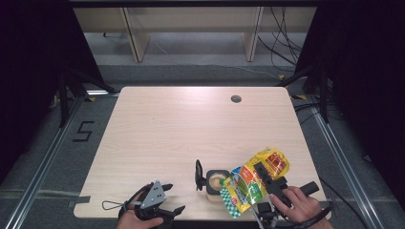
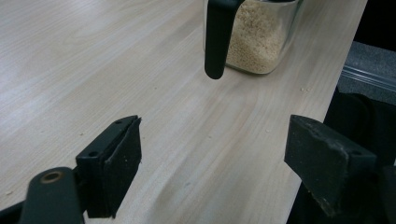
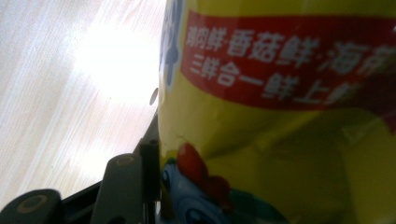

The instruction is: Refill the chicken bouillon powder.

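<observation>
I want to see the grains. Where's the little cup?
In the high view, the cup stands near the table's front edge, right of centre, just left of the yellow bag.

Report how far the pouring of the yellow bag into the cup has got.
Done: the clear measuring cup with a black handle already holds pale granules. In hand: the right gripper clamps the yellow printed foil bag, tilted beside the cup's rim. Left: setting the bag down; the left gripper waits open near the table's front edge.

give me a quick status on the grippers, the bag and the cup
Right gripper clamped on yellow bag, tilted over measuring cup. Left gripper open, empty, near table edge. Cup holds pale granules; nothing blocking.
</observation>
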Action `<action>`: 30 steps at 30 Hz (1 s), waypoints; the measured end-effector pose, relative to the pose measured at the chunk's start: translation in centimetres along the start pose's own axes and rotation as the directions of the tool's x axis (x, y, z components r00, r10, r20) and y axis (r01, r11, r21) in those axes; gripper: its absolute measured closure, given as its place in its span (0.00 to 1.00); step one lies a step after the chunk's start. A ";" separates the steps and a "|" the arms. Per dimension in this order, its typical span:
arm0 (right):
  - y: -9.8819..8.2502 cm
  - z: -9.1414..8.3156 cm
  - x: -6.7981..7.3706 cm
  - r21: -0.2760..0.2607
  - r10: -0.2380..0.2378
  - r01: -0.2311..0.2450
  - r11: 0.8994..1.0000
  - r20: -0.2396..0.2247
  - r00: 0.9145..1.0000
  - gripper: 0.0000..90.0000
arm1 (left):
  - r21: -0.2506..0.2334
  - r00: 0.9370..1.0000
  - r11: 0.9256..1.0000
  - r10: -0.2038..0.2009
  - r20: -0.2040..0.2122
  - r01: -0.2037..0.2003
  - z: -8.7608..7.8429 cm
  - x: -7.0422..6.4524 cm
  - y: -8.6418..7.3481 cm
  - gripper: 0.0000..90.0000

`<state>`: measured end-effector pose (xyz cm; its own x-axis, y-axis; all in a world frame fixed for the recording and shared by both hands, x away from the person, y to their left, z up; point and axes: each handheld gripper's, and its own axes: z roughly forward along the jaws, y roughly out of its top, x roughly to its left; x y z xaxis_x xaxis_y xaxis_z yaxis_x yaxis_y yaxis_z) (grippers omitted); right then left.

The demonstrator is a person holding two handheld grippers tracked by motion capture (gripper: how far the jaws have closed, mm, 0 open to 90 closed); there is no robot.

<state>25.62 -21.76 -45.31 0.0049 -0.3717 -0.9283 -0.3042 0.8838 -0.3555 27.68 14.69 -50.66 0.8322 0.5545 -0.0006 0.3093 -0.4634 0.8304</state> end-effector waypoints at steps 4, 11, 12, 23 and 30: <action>0.0 0.0 0.0 0.000 0.001 -0.001 1.000 -0.003 1.000 0.55 | -0.007 1.000 1.000 -0.009 0.004 0.009 0.0 0.0 0.0 0.20; 0.0 0.0 0.1 0.003 0.006 -0.006 1.000 -0.011 1.000 0.55 | -0.003 1.000 1.000 -0.008 0.002 0.008 0.0 0.0 0.0 0.20; 0.0 0.0 0.0 -0.001 0.001 -0.001 1.000 -0.009 1.000 0.55 | -0.001 1.000 1.000 -0.005 0.002 0.005 0.0 0.0 0.0 0.20; 0.0 0.0 0.0 -0.004 -0.002 0.001 1.000 -0.016 1.000 0.55 | -0.007 1.000 1.000 -0.012 0.005 0.012 0.0 -0.1 0.0 0.20; 0.0 -0.1 0.1 0.003 0.008 -0.008 1.000 -0.014 1.000 0.55 | -0.004 1.000 1.000 -0.008 0.003 0.008 0.0 -0.1 0.0 0.20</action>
<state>25.53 -21.81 -45.37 -0.0107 -0.3685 -0.9296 -0.3015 0.8876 -0.3484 27.64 14.66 -50.66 0.8312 0.5560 -0.0085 0.3137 -0.4563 0.8327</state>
